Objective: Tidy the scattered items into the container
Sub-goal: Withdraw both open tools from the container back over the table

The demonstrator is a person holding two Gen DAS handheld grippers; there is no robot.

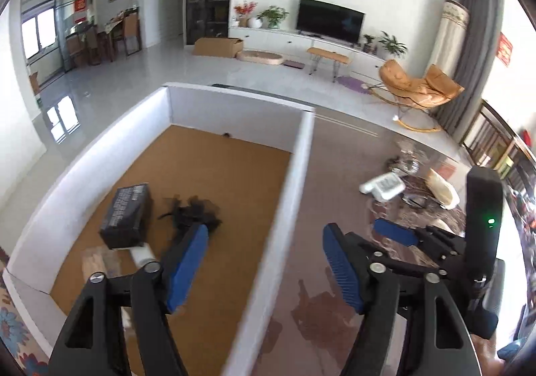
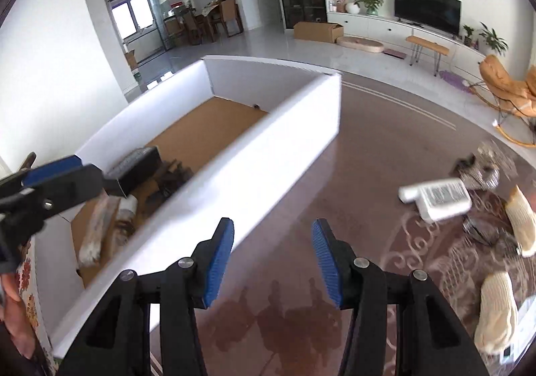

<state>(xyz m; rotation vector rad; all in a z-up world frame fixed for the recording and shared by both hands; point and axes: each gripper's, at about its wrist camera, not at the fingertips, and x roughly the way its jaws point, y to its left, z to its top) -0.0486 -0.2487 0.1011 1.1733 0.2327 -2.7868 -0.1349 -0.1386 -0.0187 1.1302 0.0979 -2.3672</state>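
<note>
The white container (image 1: 303, 155) has a brown floor and holds a black box (image 1: 125, 215), a black tangled item (image 1: 194, 212) and a white tube (image 1: 142, 255). My left gripper (image 1: 264, 262) is open and empty, its fingers astride the container's right wall. My right gripper (image 2: 273, 242) is open and empty too, hanging over the brown table beside the container wall (image 2: 261, 155). On the table to the right lie a white bottle (image 2: 435, 197), two cream knitted pieces (image 2: 495, 309) and a dark wiry item (image 2: 482, 232). The black box (image 2: 137, 168) shows behind the left gripper (image 2: 67, 175).
A shiny patterned object (image 2: 485, 168) lies beyond the bottle. The table's far edge (image 2: 418, 108) curves toward a living room with a rocking chair (image 1: 418, 88). A flowered cloth (image 1: 13, 325) borders the container's left side. My right gripper (image 1: 402, 235) sits close on the right in the left wrist view.
</note>
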